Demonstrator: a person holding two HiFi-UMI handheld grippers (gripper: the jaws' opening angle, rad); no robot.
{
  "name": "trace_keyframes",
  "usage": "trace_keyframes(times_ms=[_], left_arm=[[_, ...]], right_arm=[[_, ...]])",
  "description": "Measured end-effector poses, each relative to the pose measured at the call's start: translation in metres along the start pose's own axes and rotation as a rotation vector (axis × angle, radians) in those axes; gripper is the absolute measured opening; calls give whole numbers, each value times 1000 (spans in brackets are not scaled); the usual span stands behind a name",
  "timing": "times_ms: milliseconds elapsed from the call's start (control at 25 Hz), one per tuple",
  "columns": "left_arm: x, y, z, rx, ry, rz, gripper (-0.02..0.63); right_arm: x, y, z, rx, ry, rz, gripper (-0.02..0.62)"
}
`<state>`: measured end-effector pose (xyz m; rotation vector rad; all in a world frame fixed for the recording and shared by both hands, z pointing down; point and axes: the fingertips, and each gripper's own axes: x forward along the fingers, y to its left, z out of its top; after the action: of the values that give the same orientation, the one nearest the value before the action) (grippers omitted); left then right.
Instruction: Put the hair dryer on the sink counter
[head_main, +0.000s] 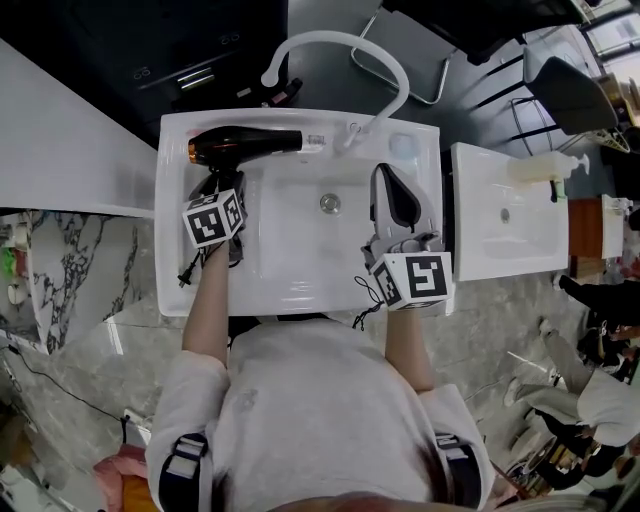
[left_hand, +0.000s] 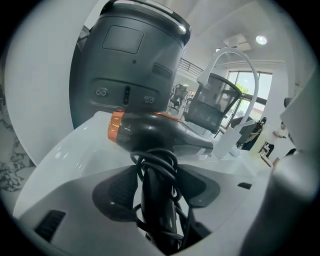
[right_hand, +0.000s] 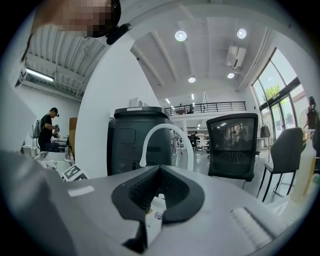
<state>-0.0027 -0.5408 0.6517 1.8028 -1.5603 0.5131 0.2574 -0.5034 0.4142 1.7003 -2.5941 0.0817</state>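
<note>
Hair dryer (head_main: 245, 145) lies on its side on the far left ledge of the white sink (head_main: 290, 255), its black barrel pointing right toward the base of the faucet (head_main: 340, 45) and its orange-ringed back end at the left. Its handle points near, toward the person, with the black cord (left_hand: 160, 162) looped around it.

The left gripper (head_main: 215, 188) reaches over the sink's left side with its jaws on either side of that handle. In the left gripper view (left_hand: 157, 175) the dark pads flank the handle and cord, and a thin strip of white shows between the left pad and the handle, so the jaws look parted, not pressed on it.

The right gripper (head_main: 390, 185) is over the sink's right side, well apart from the dryer and to the right of the drain (head_main: 329, 203). In the right gripper view (right_hand: 160, 172) its jaw tips meet with nothing between them. The faucet arches beyond it, and a black chair (right_hand: 232, 145) stands farther back to the right.

A second sink (head_main: 500, 250) is farther right, with a bottle (head_main: 545, 165) at its far edge.
</note>
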Motion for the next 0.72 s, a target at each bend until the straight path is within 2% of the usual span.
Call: trace_keyframes(times_ms=[400, 600, 720], left_arm=[[9, -1, -1, 24, -5, 6, 247], [9, -3, -2, 65, 12, -8, 253], [2, -5, 4, 97, -7, -13, 262]], right_arm=[[2, -3, -4, 1, 11, 0, 11], [3, 0, -4, 4, 9, 2, 11], [3, 5, -2, 3, 4, 10, 11]])
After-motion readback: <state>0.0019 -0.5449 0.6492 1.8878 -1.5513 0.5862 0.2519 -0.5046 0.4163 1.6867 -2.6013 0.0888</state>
